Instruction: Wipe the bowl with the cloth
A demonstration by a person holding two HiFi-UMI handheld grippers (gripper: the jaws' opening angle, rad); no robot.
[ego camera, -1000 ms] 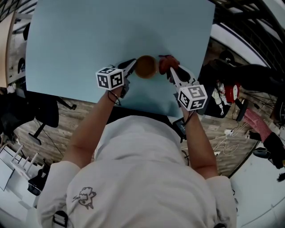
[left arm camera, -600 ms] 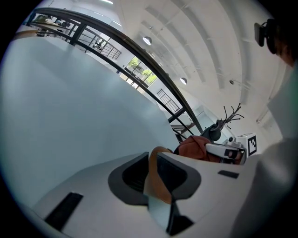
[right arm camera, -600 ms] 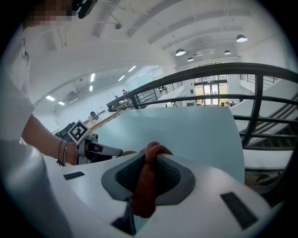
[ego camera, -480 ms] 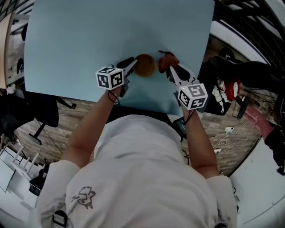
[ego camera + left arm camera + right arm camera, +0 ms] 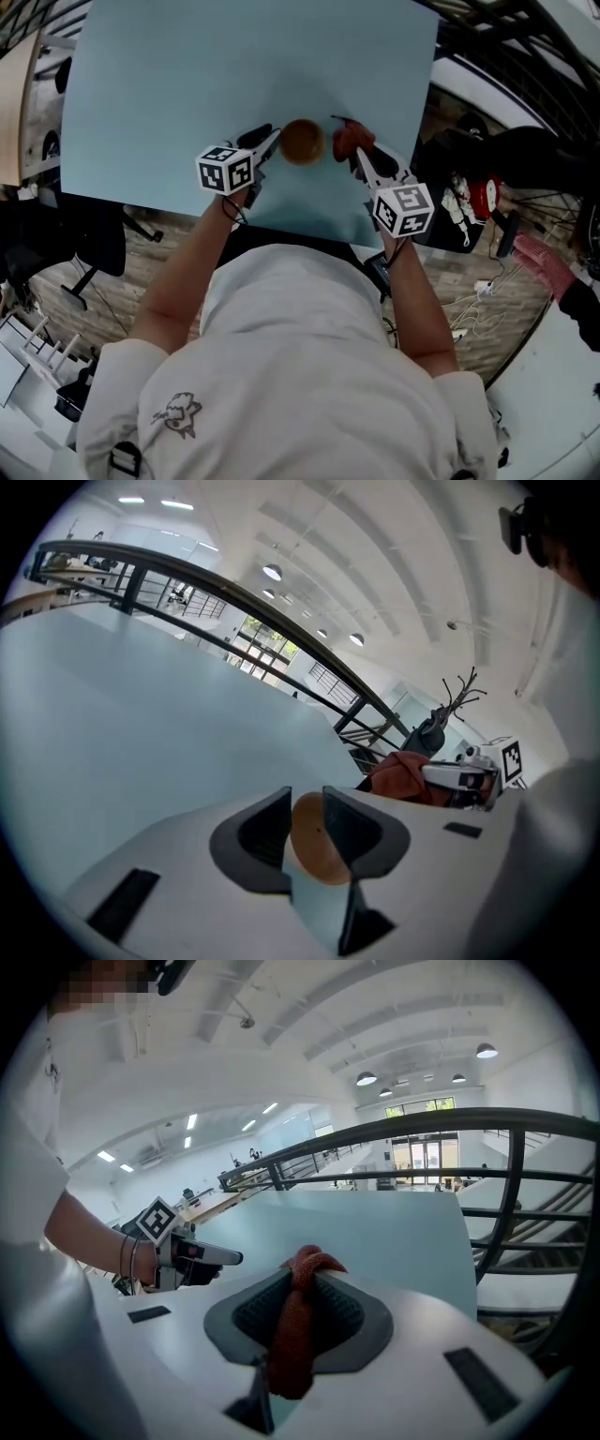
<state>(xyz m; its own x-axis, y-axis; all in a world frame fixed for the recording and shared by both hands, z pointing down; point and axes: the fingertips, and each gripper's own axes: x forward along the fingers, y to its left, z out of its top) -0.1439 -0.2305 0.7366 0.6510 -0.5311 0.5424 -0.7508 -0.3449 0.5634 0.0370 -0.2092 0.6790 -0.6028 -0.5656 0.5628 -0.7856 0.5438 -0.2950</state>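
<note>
The light blue table (image 5: pixel 187 84) fills the head view from 10 to 1 o'clock. Beneath it the floor (image 5: pixel 141 253) is of brown wooden planks. At 9 o'clock a black office chair (image 5: pixel 89 239) stands on this floor, and at 4 o'clock white cables (image 5: pixel 469 300) lie loose. At 8 o'clock there is a white rack (image 5: pixel 28 352). In the gripper views a black railing (image 5: pixel 422 1124) runs behind the table. The ceiling (image 5: pixel 375 555) is white with ribs. Round lamps (image 5: pixel 367 1079) shine above a bright window (image 5: pixel 422 1157) at 1 o'clock.
</note>
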